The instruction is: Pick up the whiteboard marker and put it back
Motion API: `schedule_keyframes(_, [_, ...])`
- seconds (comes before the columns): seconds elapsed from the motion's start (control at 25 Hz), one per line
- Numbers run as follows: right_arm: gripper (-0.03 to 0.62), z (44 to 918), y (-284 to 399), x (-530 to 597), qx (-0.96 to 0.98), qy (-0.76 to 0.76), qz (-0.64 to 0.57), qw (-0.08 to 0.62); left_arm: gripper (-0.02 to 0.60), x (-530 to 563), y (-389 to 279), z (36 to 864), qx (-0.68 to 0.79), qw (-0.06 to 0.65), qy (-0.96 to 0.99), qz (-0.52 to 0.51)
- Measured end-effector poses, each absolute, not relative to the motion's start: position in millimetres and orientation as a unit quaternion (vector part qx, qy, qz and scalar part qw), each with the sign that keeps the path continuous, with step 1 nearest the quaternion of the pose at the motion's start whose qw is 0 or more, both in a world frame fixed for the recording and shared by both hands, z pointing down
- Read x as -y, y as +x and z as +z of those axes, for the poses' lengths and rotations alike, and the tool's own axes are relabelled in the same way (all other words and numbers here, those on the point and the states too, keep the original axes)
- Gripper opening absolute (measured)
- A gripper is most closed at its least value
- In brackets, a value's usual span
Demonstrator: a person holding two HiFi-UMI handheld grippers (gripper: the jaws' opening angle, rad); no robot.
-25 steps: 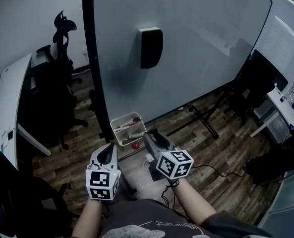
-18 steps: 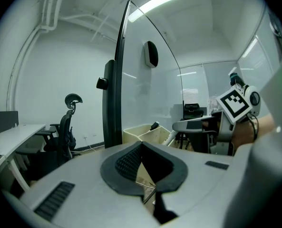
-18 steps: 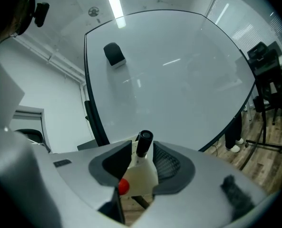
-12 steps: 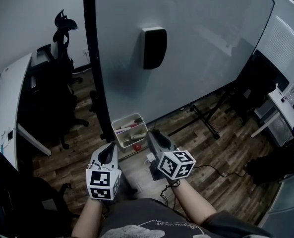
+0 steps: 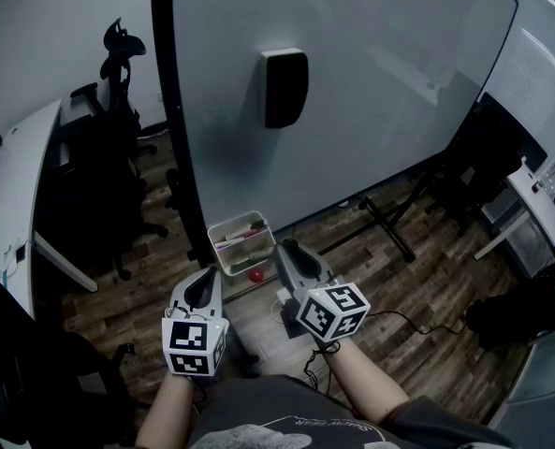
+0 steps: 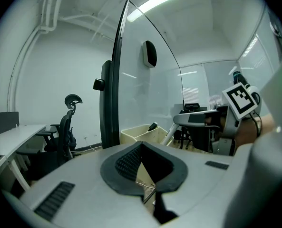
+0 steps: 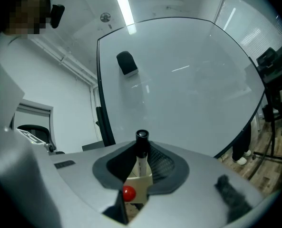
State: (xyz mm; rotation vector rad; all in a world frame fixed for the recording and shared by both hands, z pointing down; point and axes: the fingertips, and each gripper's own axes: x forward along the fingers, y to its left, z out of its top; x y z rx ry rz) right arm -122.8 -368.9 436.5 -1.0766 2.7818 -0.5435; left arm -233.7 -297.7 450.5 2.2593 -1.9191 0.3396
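Two grippers sit low in front of the whiteboard (image 5: pixel 371 82), which has a black eraser (image 5: pixel 284 87) stuck on it. Right gripper (image 5: pixel 284 249) reaches level to the beige tray (image 5: pixel 223 230) at the foot of the board. Its jaws have just been closing, and the whiteboard marker (image 7: pixel 141 148) is between them. The marker stands upright with its black cap on top and its white barrel below, and the pads look pressed on it from both sides just under the cap. So the marker is in the right gripper's pinch, with its lower end at or still in the tray; I can't tell which. Gripping high near the cap probably keeps the jaws clear of the tray wall and lets the marker lift straight out. Red ball (image 7: pixel 128 192) sits by the tray's near wall, just below the grip, and I can't tell if it's inside or stuck on. Other markers lie in the tray. Left gripper (image 5: pixel 205 281) hangs back beside the right, pads pressed together on nothing, likely parked out of the way since this is a one-hand pick. Judged step: grasp made, lift not yet done, put-back to follow. Risk is snagging the tray rim on the way out.
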Motion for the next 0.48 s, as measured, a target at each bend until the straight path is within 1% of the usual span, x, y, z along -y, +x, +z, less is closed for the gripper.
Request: schedule_keyframes(0.48, [0.078, 383, -93, 339, -0.923, -0.334, -0.159, 0.107, 0.012, 273, -204, 436, 0.644, 0.073, 0.754, 0.105])
